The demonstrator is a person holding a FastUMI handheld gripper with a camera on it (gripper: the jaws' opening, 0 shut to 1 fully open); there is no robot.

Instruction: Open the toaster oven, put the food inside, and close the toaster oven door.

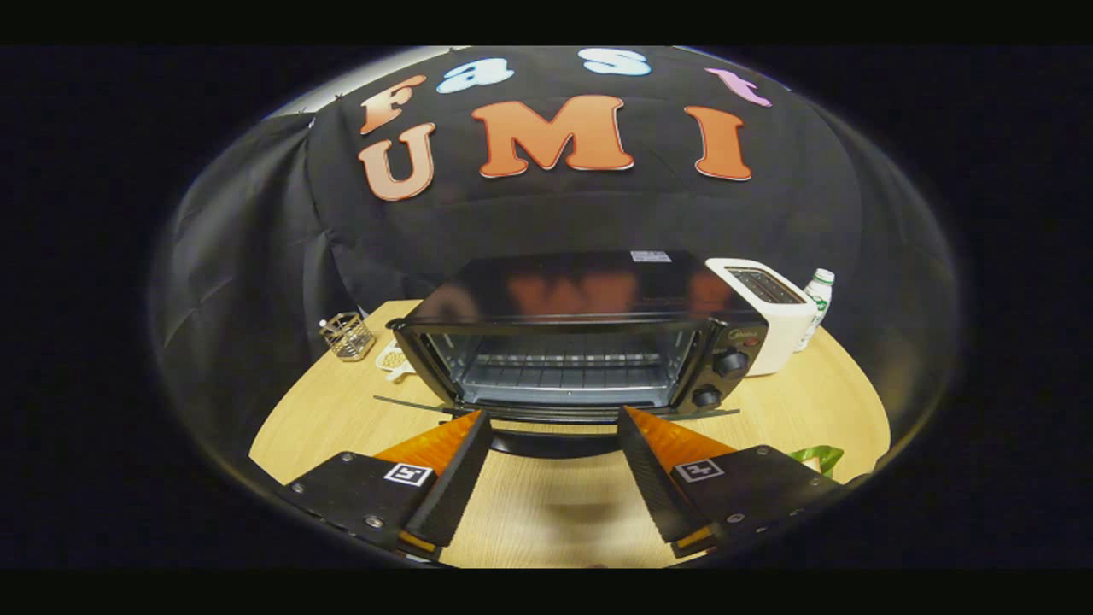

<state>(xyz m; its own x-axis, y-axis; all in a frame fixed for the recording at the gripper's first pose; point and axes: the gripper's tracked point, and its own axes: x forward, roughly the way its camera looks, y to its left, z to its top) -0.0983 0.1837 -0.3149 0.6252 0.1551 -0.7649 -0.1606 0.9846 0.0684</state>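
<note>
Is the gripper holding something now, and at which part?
Nothing is held. The gripper is open, its fingers apart just before the opened oven door, with only bare table between them.

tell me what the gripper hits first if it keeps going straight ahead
Probably the dropped-open door of the toaster oven, just beyond the open, empty gripper; past it lies the oven's rack. Depth is uncertain.
</note>
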